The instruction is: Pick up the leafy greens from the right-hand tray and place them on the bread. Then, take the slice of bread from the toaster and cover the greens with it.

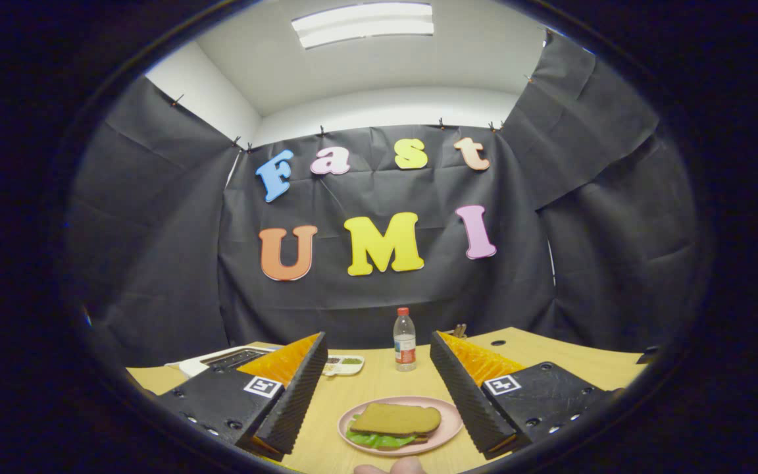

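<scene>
A pink plate [448, 426] lies on the wooden table between my two fingers. On it sits a brown bread slice [397, 418] covering leafy greens [372, 440], whose green edge sticks out at the near left side; a lower slice barely shows beneath. My gripper [376, 349] is open, its black ribbed fingers [297, 388] spread wide on either side of the plate and holding nothing. The white toaster [224, 359] stands beyond the left finger, partly hidden by it. A small white tray [345, 364] with green bits lies just past the left fingertip.
A clear water bottle [404, 339] with a red cap stands upright beyond the plate, near the table's far edge. A fingertip [392, 467] of a person's hand shows below the plate. The black cloth wall closes the booth behind the table.
</scene>
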{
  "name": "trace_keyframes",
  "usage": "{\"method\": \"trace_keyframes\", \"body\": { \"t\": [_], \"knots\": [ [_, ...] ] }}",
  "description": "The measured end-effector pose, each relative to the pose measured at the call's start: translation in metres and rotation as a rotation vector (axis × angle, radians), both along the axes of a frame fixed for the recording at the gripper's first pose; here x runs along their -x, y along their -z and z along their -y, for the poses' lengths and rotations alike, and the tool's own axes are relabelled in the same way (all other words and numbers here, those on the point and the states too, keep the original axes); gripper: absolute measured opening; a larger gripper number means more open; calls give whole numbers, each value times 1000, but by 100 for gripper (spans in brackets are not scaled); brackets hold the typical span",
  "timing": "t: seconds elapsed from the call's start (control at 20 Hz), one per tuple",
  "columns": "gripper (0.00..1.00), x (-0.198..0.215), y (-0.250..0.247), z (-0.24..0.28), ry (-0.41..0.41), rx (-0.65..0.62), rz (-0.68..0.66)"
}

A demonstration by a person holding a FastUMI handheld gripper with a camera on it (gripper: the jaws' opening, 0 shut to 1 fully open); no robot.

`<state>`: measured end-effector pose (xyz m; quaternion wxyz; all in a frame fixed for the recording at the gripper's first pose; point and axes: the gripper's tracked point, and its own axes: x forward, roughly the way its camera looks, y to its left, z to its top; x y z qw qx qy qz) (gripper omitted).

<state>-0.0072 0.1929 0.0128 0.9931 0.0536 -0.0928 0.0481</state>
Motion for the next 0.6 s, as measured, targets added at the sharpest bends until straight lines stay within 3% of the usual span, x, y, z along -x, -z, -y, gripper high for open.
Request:
{"method": "trace_keyframes", "body": {
  "t": [0.1, 0.6],
  "knots": [
    [95, -1, -3, 4, 27, 4, 26],
    [95, 0, 3, -9, 2, 4, -2]
  ]
}}
